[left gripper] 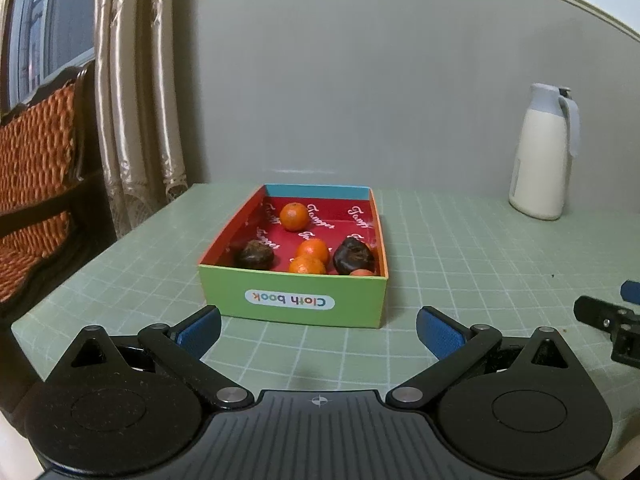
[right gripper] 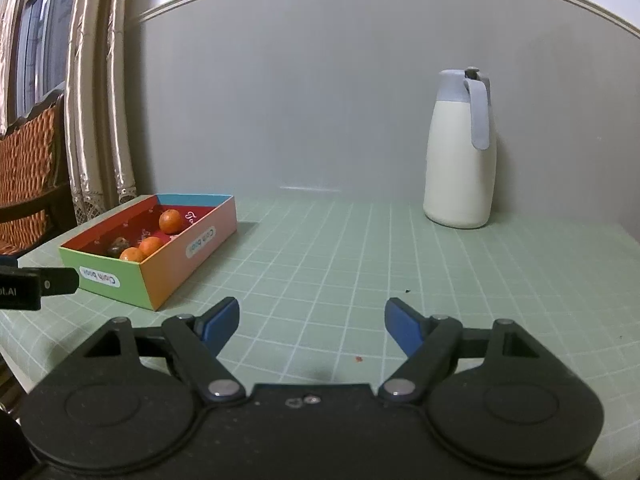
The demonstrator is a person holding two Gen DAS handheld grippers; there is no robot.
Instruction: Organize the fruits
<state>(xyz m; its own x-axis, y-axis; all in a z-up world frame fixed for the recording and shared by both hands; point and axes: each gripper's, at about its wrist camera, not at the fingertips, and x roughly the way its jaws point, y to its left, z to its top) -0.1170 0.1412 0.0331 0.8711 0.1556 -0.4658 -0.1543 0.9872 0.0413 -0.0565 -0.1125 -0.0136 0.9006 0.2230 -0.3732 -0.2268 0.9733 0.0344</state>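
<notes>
Fruits lay together in the open cardboard box [left gripper: 294,300], which sat on the green gridded surface [left gripper: 460,264] toward its left side. Left wrist view: three oranges, the farthest [left gripper: 294,216] apart from a touching pair [left gripper: 310,258], shared the red floor with two dark wrinkled fruits, one left [left gripper: 253,255] and one right [left gripper: 353,256]; a sliver of another orange thing showed at the near wall. The left claw [left gripper: 318,326] faced the box's near green wall squarely, jaws spread and empty, presumably aligned so that it could reach over the wall. The right claw's tip showed at the right edge. Right wrist view: the right claw [right gripper: 312,322] was released, holding nothing, over bare surface with the box [right gripper: 132,280] off to its left, probably kept aside to leave the left claw room. A white jug [right gripper: 458,168] stood against the wall, well clear of the box.
</notes>
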